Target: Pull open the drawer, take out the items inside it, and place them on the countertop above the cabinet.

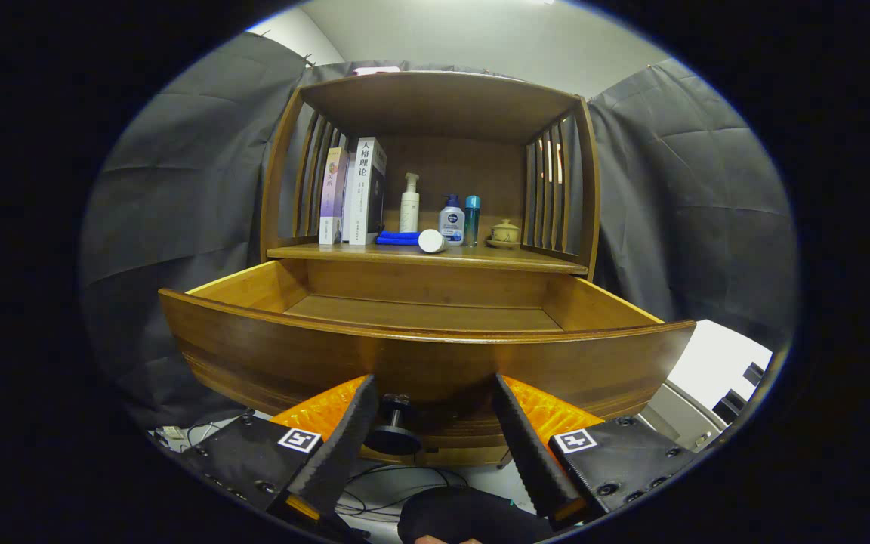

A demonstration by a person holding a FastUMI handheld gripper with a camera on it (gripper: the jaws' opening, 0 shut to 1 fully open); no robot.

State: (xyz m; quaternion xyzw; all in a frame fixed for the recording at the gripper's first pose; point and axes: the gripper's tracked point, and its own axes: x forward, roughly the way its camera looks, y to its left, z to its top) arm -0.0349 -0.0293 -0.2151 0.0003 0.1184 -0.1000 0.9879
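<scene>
I am holding my claw (pixel 431 423) with its fingers spread apart in front of the pulled-out drawer (pixel 427 355), gripping nothing. Its ribbed fingers (pixel 344 446) are flanking the small dark round knob (pixel 396 431), which is sitting just inside the left finger without being pinched. The drawer is glossy brown wood with visible grain, its front panel curving across just beyond my fingertips, and what I am seeing of its flat bottom is bare. Above it, the tabletop (pixel 526 261) of the cabinet is carrying two upright books (pixel 356 189), a folded blue cloth (pixel 397 238), a white round jar lying on its side (pixel 431 240), a white pump bottle (pixel 409 202), a blue-capped bottle (pixel 451 219), a teal tube (pixel 472 219) and a small lidded ceramic pot (pixel 504 231). The writing on the spines is too small to read with certainty. Slatted wooden sides are enclosing the shelf.
</scene>
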